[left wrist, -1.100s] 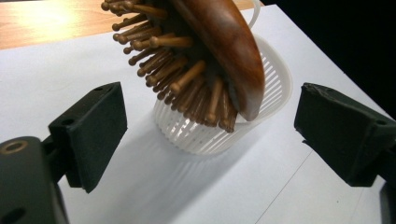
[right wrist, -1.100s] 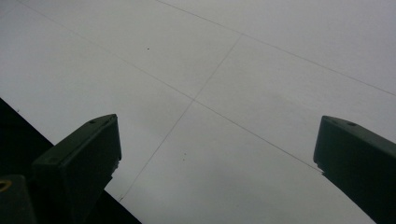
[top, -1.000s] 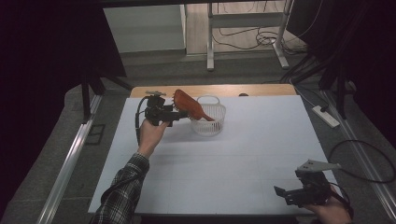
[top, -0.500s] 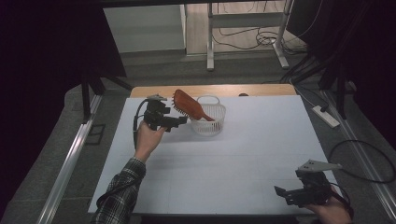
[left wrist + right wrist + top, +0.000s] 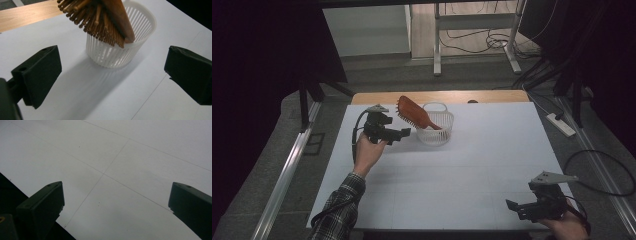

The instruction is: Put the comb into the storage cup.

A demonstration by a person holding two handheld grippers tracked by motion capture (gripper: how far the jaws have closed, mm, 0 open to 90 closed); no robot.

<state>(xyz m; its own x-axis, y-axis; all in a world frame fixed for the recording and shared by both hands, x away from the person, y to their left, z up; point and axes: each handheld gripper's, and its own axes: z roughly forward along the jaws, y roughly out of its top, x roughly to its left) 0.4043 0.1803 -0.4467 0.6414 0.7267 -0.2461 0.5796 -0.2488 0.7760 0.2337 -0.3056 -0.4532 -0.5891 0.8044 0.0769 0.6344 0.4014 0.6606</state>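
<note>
Hairbrush (image 5: pixel 414 114) leans in basket (image 5: pixel 435 131); left gripper (image 5: pixel 404 132) jaws just opened wide, empty; right gripper (image 5: pixel 513 207) jaws apart, empty.

The reddish-brown wooden paddle hairbrush (image 5: pixel 110 22) gets chopped off by the top edge in the left gripper view, so you can't see the top of its head there. Its handle end sinks into the white slotted plastic basket (image 5: pixel 125 47), hidden below the rim. In the high view, the bristles (image 5: pixel 406 116) are too small to make out individually.
</note>
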